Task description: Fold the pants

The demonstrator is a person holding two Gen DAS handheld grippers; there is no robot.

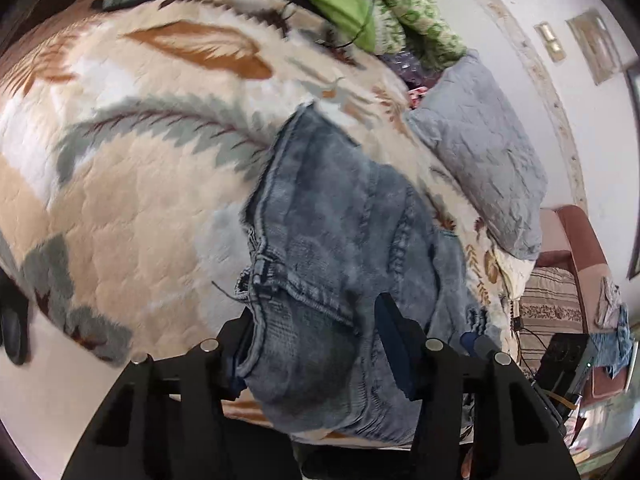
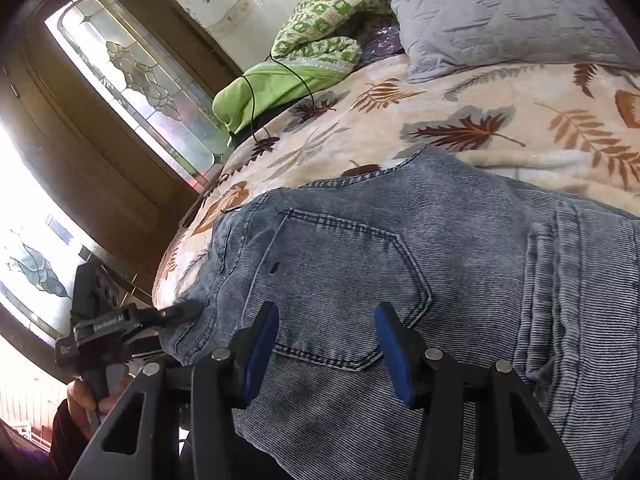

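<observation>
Blue jeans (image 2: 400,280) lie bunched at centre frame on a leaf-print bedspread (image 1: 140,200). Left gripper (image 1: 312,344), fingers wide, straddles the waistband without clamping; right gripper (image 2: 326,344) hovers parted over the back pocket (image 2: 344,280). Judged partly folded, final fold outstanding.

Faded blue denim pants (image 2: 400,280), bunched and partly folded, back pocket up, lying on leaf-print blanket (image 2: 480,92)

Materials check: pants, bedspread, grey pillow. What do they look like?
Pants: washed blue denim, matte; ribbed weave, contrast stitching and a back pocket show. Bedspread: plush fleece, probably; fuzzy nap, printed leaves, quilt-like dimples. Pillow: grey quilted cloth, matte, with stitched, puckered lines; fibre unclear.
</observation>
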